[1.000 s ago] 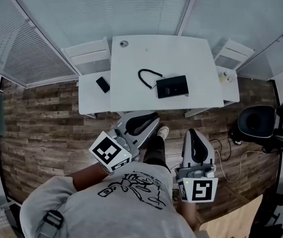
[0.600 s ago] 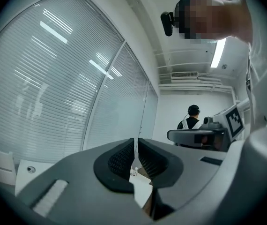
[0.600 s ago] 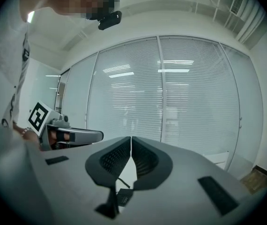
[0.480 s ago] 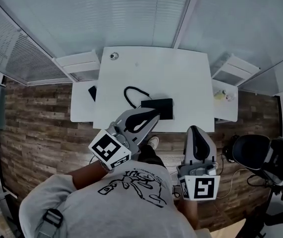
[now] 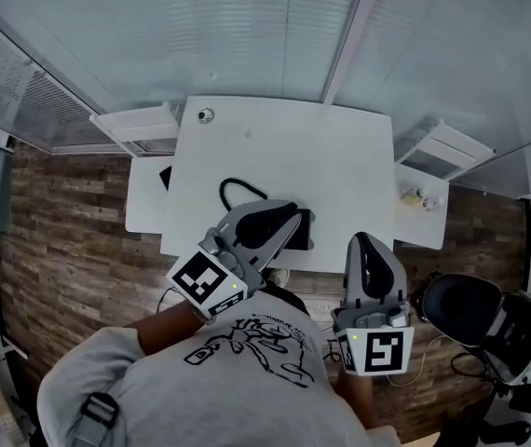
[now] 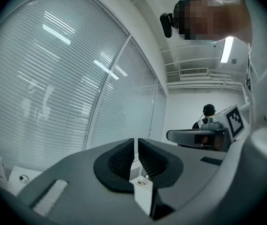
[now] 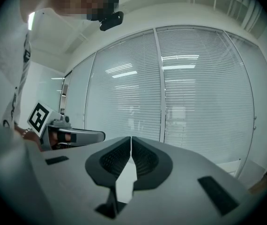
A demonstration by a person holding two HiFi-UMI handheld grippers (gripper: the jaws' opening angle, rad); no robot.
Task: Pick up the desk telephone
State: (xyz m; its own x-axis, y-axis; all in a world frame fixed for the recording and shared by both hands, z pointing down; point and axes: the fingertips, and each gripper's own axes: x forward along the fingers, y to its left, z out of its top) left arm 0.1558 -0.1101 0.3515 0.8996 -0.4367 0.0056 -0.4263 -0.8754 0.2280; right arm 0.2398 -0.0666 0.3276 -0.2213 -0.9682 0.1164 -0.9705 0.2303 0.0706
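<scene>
Nearest, head view: the person's grey printed T-shirt (image 5: 238, 361), with both forearms stretched forward. A black office chair (image 5: 456, 301) stands on the wood floor (image 5: 61, 222) to the right.

The left gripper (image 5: 293, 216) reaches over the near part of the white table (image 5: 340, 166), its marker cube (image 5: 208, 285) toward the camera. The right gripper (image 5: 364, 242) has its tip at the table's near edge. Each gripper's own view shows its ribbed pads brought together, with only a thin slit and nothing between them.

The desk telephone (image 5: 306, 231) is black and lies on the table. It is mostly hidden beneath the left gripper's tip, and only a strip shows at the right. Its black cord loop (image 5: 233, 190) curls out to the left. Whether the gripper touches the phone cannot be told.

Only the head view shows the phone and the tabletop. The gripper views look level, above the phone, and each catches the other gripper off to one side. The left gripper view alone shows, below its jaws, a small white surface with little bottle-like items (image 6: 143, 183), too small to name. In the head view, a dark object (image 5: 165, 177) on the left side table is cut off by the main table.

Farthest: slatted blinds (image 5: 247, 26) behind glass panels.
</scene>
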